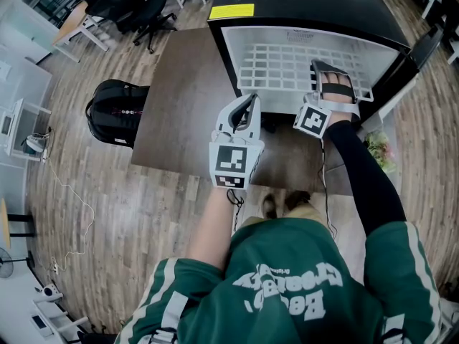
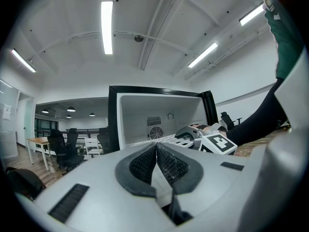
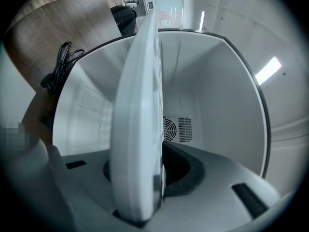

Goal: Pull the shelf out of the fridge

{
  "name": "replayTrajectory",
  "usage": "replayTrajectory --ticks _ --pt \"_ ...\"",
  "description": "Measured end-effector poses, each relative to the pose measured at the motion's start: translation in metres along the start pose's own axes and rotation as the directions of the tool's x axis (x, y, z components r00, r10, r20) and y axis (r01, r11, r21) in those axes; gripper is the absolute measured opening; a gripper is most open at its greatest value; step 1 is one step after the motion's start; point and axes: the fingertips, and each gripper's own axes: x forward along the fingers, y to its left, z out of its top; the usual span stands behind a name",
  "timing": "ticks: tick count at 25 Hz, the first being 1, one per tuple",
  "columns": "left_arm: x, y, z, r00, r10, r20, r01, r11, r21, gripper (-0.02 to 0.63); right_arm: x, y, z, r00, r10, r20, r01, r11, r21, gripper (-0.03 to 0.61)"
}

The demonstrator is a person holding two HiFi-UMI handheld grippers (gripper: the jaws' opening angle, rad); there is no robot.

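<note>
The right gripper [image 1: 331, 75] grips the front edge of the shelf [image 1: 283, 67] near its right corner, the shelf lies inside the open fridge [image 1: 301, 2], and the left gripper [image 1: 249, 104] is closed on nothing, so a one-sided pull may twist the shelf and jam it.

The floor [image 1: 107, 206] is of wooden planks. Black office chairs [image 1: 147, 13] stand far left, a black backpack [image 1: 115, 112] nearer. Long ceiling lamps [image 2: 107, 27] are lit.
</note>
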Motion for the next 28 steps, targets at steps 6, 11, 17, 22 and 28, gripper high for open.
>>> replayTrajectory --ticks 6,11,17,22,28 --pt "-0.005 0.001 -0.001 1.0 0.005 0.004 -0.005 1.0 -0.001 0.017 -0.005 0.001 -0.001 1.0 -0.005 -0.002 0.005 1.0 -0.007 0.103" --pt "-0.007 0.002 0.0 1.0 0.011 0.006 -0.011 1.0 -0.002 0.017 -0.007 0.002 -0.001 1.0 0.005 0.002 -0.005 1.0 -0.007 0.107" --pt "-0.008 0.004 0.002 1.0 0.013 0.009 -0.013 1.0 -0.004 0.017 -0.011 0.003 -0.001 1.0 -0.002 0.028 0.003 1.0 -0.028 0.074" --pt "-0.007 0.004 0.001 1.0 0.012 0.007 -0.012 1.0 -0.003 0.017 -0.011 0.004 -0.002 0.999 -0.014 0.029 0.015 0.999 -0.037 0.063" --pt "-0.007 0.002 0.0 1.0 0.007 0.005 -0.007 1.0 -0.002 0.017 -0.014 0.002 -0.003 0.999 -0.04 0.029 0.041 0.998 -0.043 0.064"
